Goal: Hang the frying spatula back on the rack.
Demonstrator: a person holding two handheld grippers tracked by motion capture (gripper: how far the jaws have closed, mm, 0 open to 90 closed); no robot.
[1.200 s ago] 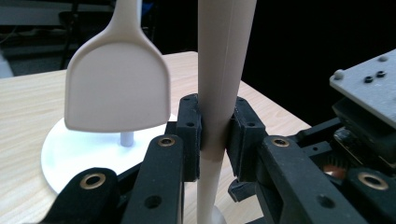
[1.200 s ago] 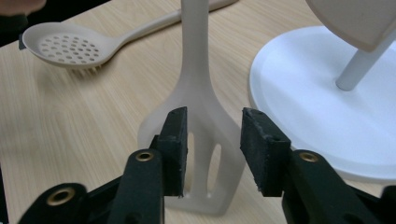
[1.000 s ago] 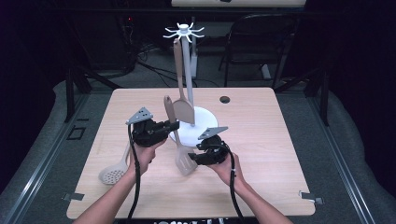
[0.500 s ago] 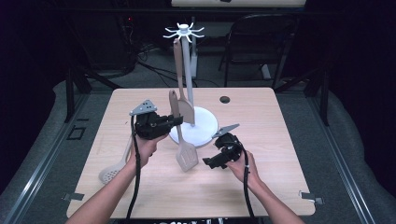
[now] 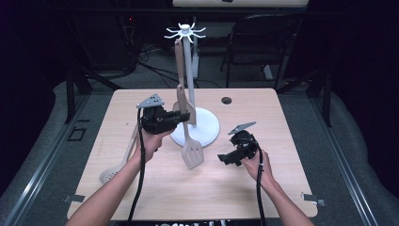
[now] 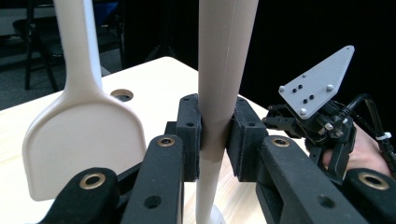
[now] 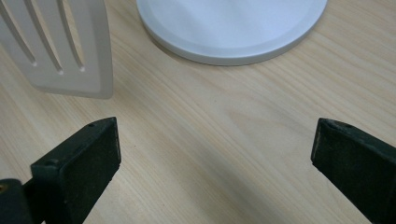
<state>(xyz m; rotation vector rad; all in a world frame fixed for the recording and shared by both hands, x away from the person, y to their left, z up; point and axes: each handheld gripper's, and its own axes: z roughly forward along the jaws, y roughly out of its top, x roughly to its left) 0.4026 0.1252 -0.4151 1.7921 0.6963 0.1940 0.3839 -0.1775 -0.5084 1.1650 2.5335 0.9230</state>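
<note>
The slotted spatula hangs upright at the table's centre, its handle clamped between our left gripper's pads, its blade just above the wood at six o'clock of the white stand's base. Our right gripper, at three o'clock of the blade, has just been opening; its jaws stand wide apart, nothing between them.

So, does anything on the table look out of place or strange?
Yes. A slotted spoon lies flat near the table's left edge, away from the white rack. The slotted spatula hangs in the air, clamped by the left gripper. Nothing looks spilled or broken.
</note>
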